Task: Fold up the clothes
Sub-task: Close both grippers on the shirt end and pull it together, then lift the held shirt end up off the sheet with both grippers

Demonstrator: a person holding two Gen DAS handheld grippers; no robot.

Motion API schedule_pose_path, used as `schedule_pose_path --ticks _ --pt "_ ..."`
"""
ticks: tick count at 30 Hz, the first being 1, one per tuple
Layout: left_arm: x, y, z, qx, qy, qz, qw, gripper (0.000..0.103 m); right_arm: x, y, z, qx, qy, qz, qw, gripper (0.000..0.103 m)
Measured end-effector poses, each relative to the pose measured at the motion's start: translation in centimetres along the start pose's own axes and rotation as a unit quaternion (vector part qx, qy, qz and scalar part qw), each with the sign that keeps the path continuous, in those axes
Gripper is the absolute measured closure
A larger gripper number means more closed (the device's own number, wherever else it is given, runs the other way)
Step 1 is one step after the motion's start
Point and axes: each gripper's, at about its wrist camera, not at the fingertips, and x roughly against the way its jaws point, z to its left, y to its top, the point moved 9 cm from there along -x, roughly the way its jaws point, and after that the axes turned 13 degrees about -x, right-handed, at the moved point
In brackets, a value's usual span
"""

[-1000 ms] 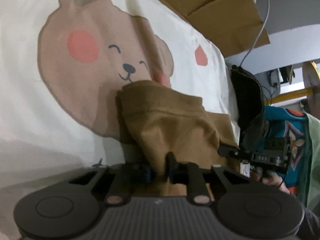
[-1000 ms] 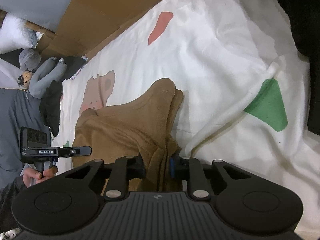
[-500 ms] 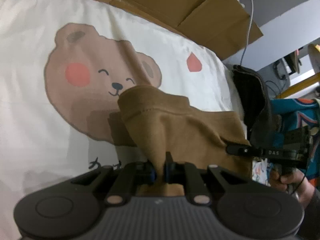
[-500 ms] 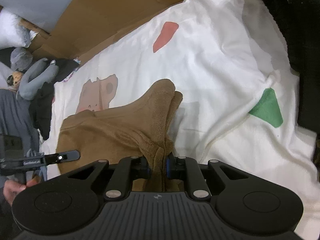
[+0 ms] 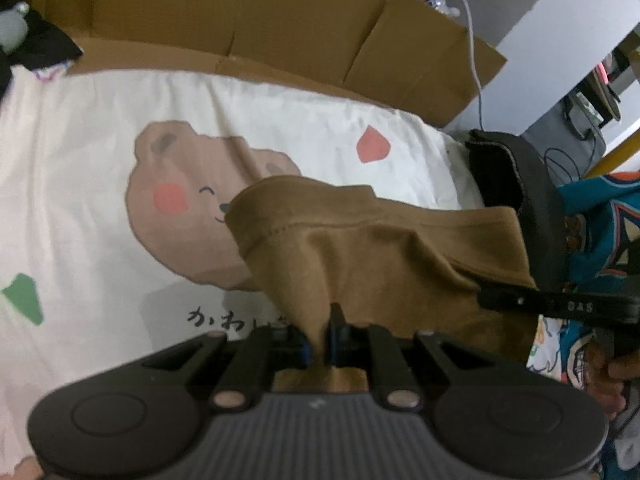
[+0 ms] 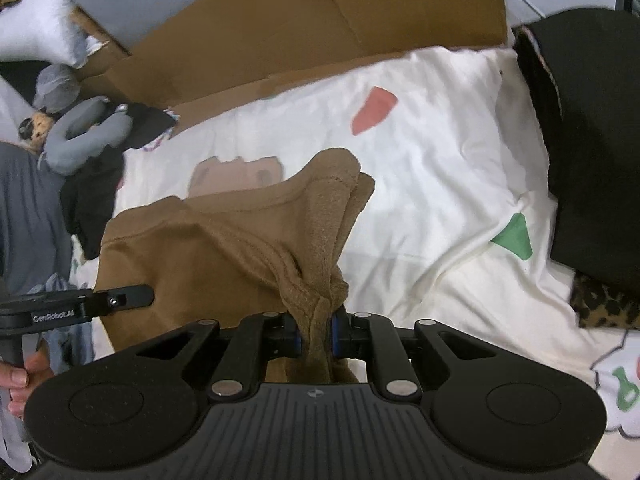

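A brown garment hangs lifted above the white bear-print bedsheet. My left gripper is shut on one bunched edge of it. My right gripper is shut on another bunched edge of the same garment. The cloth stretches between the two grippers, with a hemmed corner sticking out away from me in each view. The right gripper also shows at the right of the left wrist view, and the left gripper at the left of the right wrist view.
Brown cardboard stands along the far side of the bed. A black garment lies at the right edge of the sheet. A teal patterned cloth lies beyond it. A grey plush toy and dark clothes lie at the far left.
Both grippers have closed tighter on the brown garment and lifted it up and back off the sheet. More of the bed and cardboard now shows.
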Motion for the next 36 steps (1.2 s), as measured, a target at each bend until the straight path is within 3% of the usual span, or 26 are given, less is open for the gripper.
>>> schedule_pose_path --ticks 8,18,27,36 --pt "7.2 -0.5 -4.3 -0.049 0.009 -0.002 0.9988 0.095 7.6 -2.7 2.7 0.036 0.007 0.004 0.999 0.092" --pt "14.1 -0.2 -8.1 -0.064 0.010 -0.035 0.9972 0.095 15.8 -4.1 6.4 0.074 0.004 -0.015 0.997 0.092" --pt "20.5 2.0 -11.6 -0.107 0.004 -0.090 0.9902 0.095 23.3 -4.0 10.0 0.143 -0.006 -0.055 0.988 0.091" --pt "25.5 6.4 -14.6 -0.142 0.001 -0.145 0.9793 0.095 30.5 -2.0 13.5 0.184 -0.036 -0.109 0.976 0.091"
